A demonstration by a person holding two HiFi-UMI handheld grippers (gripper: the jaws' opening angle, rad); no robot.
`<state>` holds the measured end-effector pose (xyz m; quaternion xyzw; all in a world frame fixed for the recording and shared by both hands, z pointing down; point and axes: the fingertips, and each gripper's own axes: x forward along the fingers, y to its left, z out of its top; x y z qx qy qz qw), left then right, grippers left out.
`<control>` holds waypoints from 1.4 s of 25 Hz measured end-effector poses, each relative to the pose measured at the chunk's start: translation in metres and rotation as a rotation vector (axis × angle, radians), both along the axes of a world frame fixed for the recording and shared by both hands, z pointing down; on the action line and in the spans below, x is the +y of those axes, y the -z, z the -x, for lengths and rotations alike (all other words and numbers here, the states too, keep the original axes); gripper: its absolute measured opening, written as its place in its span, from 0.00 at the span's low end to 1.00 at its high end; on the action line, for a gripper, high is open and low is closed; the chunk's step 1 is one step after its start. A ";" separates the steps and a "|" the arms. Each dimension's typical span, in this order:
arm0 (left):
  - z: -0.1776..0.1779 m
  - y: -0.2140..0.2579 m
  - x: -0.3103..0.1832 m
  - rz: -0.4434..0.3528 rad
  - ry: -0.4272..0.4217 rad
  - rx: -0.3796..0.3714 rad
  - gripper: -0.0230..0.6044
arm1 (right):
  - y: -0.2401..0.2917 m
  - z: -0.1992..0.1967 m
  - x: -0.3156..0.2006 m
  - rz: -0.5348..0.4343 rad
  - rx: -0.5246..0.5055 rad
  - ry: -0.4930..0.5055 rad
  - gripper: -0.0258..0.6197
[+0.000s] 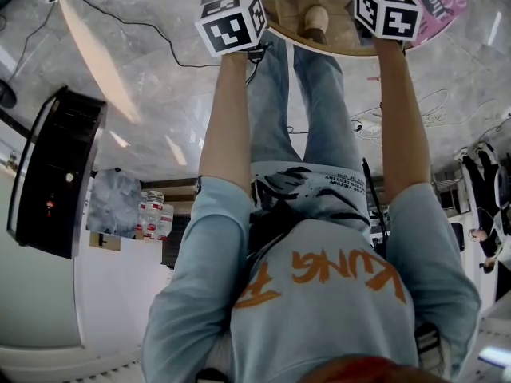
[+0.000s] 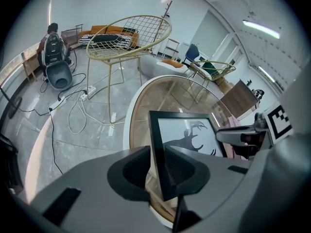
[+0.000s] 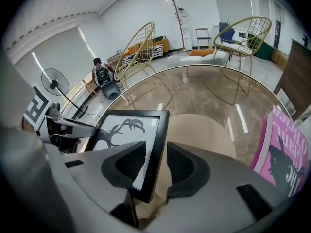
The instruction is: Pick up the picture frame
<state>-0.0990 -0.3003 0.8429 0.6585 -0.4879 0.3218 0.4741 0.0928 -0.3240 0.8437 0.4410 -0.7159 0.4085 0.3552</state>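
Light-blue shirt (image 1: pixel 319 294) with orange lettering lies closest in the head view. From it our left forearm (image 1: pixel 227 118) and right forearm (image 1: pixel 403 118) extend to the top edge.

Left tongs (image 2: pixel 157 169): jaws apart, with the left edge of the picture frame (image 2: pixel 187 135) standing between the pads. Neither pad presses on it.

Right tongs (image 3: pixel 156 166): jaws wide, with the frame's right edge between them and a gap visible on each side.

We see the black frame, bearing an antler silhouette, over the round glass worktop (image 3: pixel 204 91), near its rim. We cannot tell whether it rests there. A pink magazine (image 3: pixel 284 154) lies on the worktop, right of the right tongs.
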 end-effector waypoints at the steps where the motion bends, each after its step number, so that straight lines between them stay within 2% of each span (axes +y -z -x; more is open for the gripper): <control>1: 0.000 0.000 0.000 0.002 -0.002 0.004 0.20 | -0.002 0.000 0.000 0.006 -0.002 -0.001 0.25; 6: -0.009 -0.001 0.002 0.007 -0.009 0.045 0.23 | -0.006 0.001 -0.001 0.013 -0.020 -0.015 0.24; 10: -0.011 -0.007 0.001 0.019 -0.008 0.032 0.25 | -0.006 0.000 0.000 0.024 -0.025 -0.022 0.24; 18: -0.013 -0.012 0.000 -0.025 -0.002 0.053 0.25 | -0.001 0.000 -0.004 0.034 -0.020 -0.068 0.21; 22: -0.011 -0.010 -0.002 0.010 0.036 0.038 0.24 | -0.002 -0.002 -0.007 0.045 -0.027 -0.123 0.18; 26: -0.013 -0.006 0.003 0.027 0.029 0.031 0.22 | 0.002 -0.006 0.000 0.048 -0.007 -0.146 0.17; 29: -0.012 0.003 0.008 0.007 0.022 0.058 0.20 | 0.012 -0.009 0.007 0.030 -0.030 -0.159 0.15; 32: -0.012 0.014 0.014 -0.022 0.023 0.054 0.19 | 0.021 -0.009 0.014 0.001 -0.047 -0.156 0.15; 35: -0.027 0.037 0.023 -0.067 0.004 0.059 0.18 | 0.041 -0.025 0.022 -0.026 -0.073 -0.158 0.15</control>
